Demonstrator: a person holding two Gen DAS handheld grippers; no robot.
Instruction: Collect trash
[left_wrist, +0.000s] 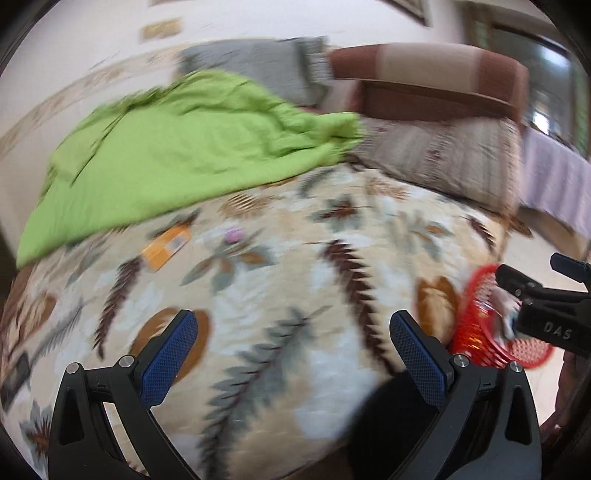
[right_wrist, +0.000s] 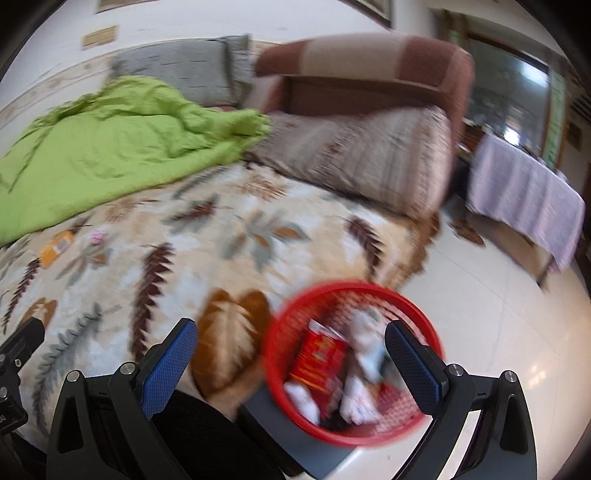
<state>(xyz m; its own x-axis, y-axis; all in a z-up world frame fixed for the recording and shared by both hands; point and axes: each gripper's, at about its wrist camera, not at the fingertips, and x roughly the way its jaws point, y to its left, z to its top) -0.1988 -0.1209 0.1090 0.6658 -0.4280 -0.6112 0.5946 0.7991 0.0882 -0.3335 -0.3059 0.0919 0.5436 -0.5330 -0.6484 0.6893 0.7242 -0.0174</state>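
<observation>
A red mesh basket (right_wrist: 291, 306) stands at the bed's near right corner and holds a red packet (right_wrist: 319, 360) and white crumpled wrappers (right_wrist: 364, 354). It also shows in the left wrist view (left_wrist: 476, 317). An orange flat packet (left_wrist: 166, 248) and a small pink ball of trash (left_wrist: 234, 233) lie on the leaf-patterned bedspread (left_wrist: 295, 258), far left; both show in the right wrist view, packet (right_wrist: 56, 248) and ball (right_wrist: 98, 236). My left gripper (left_wrist: 293, 330) is open and empty above the bedspread. My right gripper (right_wrist: 291, 339) is open and empty over the basket.
A green blanket (left_wrist: 177, 147) lies crumpled at the back left. A grey pillow (left_wrist: 266, 62) and a striped pillow (right_wrist: 362, 155) lean by the brown headboard (right_wrist: 369, 62). A table under a lilac cloth (right_wrist: 524, 195) stands at right on the tiled floor (right_wrist: 498, 314).
</observation>
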